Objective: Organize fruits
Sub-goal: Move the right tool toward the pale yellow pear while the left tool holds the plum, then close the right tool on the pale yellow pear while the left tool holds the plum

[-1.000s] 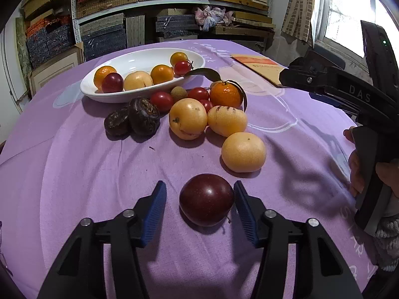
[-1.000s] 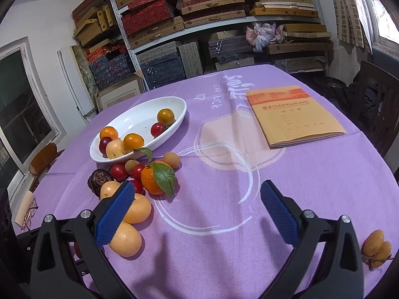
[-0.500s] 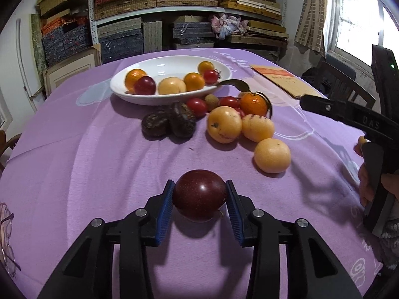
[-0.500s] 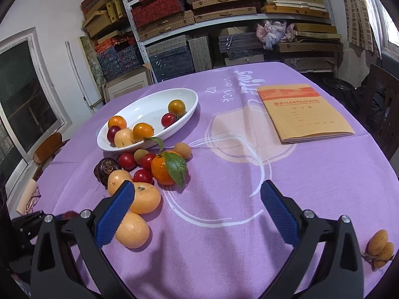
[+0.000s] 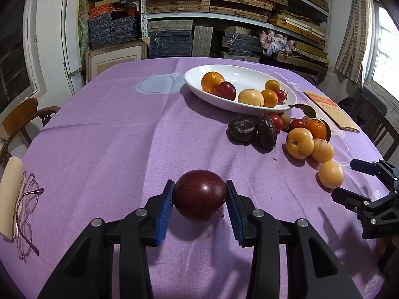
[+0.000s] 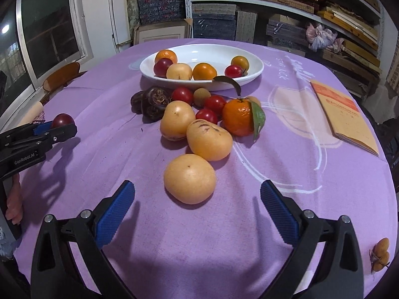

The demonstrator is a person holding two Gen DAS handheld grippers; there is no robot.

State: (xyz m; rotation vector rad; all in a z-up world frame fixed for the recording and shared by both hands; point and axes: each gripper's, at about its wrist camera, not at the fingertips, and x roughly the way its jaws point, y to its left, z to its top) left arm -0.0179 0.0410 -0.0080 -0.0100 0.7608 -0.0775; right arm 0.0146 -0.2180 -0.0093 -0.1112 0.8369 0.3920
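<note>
Left tongs [image 5: 199, 196] clamp a dark red plum [image 5: 200, 194] above the table [image 5: 112, 137]; right tongs [image 6: 197, 199] gape empty before a yellow fruit [image 6: 190, 178].

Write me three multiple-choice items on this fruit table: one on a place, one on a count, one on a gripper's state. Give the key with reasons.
1. Where is the notebook?
A. in the dish
B. on the cloth, right of the fruit pile
C. under the glasses

2. How many fruits lie in the white dish?
A. three
B. six
C. nine

3. The left gripper is:
A. shut on the dark red plum
B. wide open over bare cloth
C. shut on a tomato

Key: 1 B, it lies flat on the cloth beside the pile. 2 B, six show in both views. 3 A, both blue pads press the plum's sides.
</note>
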